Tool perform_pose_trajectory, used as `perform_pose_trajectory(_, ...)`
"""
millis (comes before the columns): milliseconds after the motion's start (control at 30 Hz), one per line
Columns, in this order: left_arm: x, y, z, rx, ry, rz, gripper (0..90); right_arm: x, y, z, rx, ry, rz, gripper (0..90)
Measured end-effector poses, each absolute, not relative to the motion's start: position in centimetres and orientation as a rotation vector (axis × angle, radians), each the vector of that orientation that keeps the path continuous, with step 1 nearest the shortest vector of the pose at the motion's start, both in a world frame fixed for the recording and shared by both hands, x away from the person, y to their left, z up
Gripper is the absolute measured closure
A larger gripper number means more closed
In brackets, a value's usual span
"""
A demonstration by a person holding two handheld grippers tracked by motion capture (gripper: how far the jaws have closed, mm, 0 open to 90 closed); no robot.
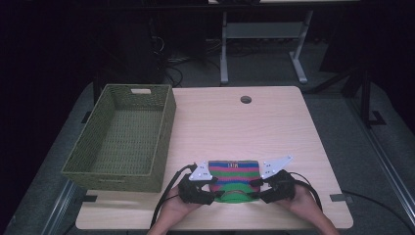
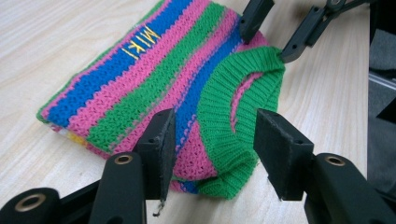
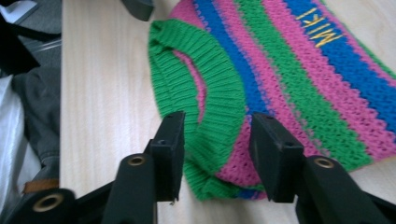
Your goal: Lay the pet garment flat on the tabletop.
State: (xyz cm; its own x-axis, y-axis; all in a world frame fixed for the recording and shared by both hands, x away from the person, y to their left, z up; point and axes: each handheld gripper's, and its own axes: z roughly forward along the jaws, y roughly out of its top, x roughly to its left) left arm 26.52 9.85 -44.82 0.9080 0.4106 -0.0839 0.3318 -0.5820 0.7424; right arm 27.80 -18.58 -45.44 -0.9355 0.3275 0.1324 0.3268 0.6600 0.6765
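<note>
Striped knit sweater [image 1: 233, 177], folded, near desk [image 1: 274, 122] edge. Left gripper [image 2: 212, 149] and right gripper [image 3: 215, 149] straddle its green collar [image 2: 224, 116], jaws apart, not yet pressing. Best practice: clamp both corners evenly before lifting.

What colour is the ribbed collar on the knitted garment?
Green; the ribbed collar shows best in the left gripper view.

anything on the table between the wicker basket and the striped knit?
Nothing but bare tabletop in the high view between the green basket and the striped knit, apart from the left gripper at the knit's near-left corner.
</note>
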Motion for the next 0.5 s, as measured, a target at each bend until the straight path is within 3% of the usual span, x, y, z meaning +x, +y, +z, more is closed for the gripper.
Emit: perform_pose_trajectory(500, 26.28, 9.08, -45.55, 2.329, 0.486, 0.11, 51.9, 27.39, -18.2, -45.79, 0.481, 2.867, 1.087, 63.2)
